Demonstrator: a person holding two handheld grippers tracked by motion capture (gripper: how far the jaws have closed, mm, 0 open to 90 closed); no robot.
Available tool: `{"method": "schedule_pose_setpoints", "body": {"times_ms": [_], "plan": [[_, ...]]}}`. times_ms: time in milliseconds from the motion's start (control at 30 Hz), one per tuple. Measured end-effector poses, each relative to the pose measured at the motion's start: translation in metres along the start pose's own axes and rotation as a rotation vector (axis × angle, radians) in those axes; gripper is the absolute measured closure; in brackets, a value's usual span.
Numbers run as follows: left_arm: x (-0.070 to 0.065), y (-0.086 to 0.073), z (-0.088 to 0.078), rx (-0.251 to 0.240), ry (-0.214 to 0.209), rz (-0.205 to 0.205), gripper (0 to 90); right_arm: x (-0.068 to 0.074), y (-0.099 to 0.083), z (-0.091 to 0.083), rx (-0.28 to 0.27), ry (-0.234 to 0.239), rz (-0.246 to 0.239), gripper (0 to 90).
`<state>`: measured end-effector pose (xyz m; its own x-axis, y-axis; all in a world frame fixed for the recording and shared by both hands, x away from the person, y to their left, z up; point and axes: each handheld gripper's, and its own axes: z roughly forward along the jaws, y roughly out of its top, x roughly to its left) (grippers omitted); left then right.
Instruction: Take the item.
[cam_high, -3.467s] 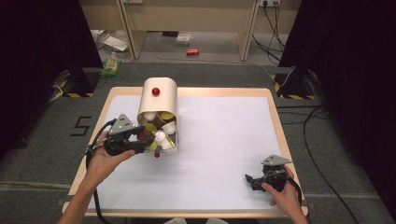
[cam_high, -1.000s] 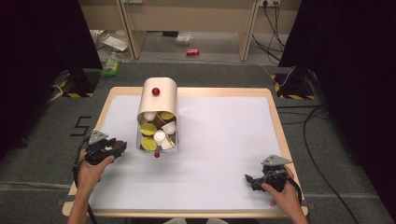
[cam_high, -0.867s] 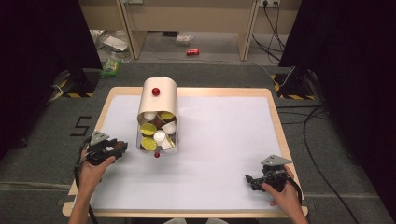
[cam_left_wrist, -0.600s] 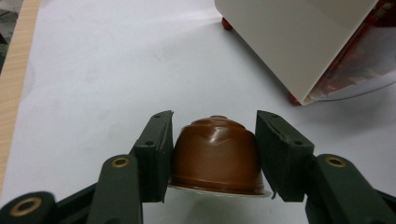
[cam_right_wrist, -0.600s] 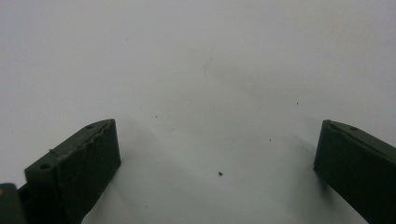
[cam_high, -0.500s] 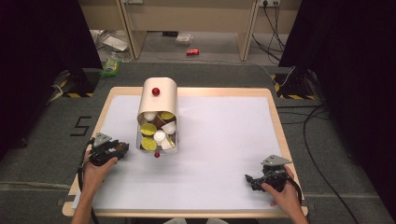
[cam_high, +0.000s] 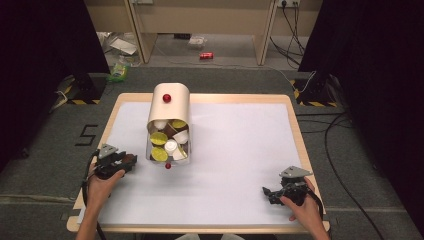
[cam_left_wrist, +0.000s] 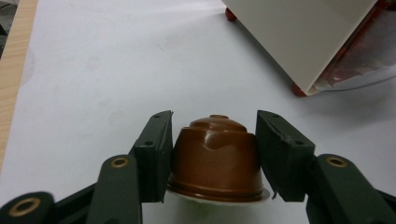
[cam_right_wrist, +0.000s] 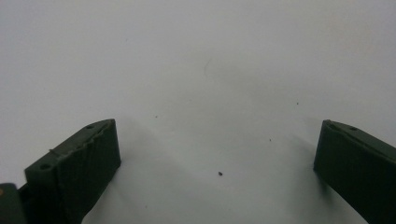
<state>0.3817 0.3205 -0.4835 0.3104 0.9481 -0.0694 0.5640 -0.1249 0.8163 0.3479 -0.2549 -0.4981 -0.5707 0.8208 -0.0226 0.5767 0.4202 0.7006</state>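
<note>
White mat (cam_high: 235, 150) on a wood-rimmed table (cam_high: 295, 125), grey floor around.
Left gripper (cam_high: 131, 162) clamps a brown capsule (cam_left_wrist: 215, 156) beside the dispenser (cam_high: 169, 125); right gripper (cam_high: 266, 192) gapes empty over bare mat.

A container (cam_high: 169, 107) lies on its side at the upper left of the table (cam_high: 240, 145), its open end toward the lower edge of the high view, with capsules (cam_high: 167, 141) packed inside. At lower left, just beside the opening, the left gripper (cam_high: 127, 162) pinches a capsule (cam_left_wrist: 215, 158). At lower right, well apart, the right gripper (cam_high: 266, 192) rests on the mat.
</note>
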Motion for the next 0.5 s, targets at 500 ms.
{"method": "schedule_pose_setpoints", "body": {"times_ms": [500], "plan": [[0.003,-0.0078,-0.0104,0.009,0.012,-0.02,41.7,0.0002,0.0,-0.0001,0.0,0.0,0.0,1.0]]}}
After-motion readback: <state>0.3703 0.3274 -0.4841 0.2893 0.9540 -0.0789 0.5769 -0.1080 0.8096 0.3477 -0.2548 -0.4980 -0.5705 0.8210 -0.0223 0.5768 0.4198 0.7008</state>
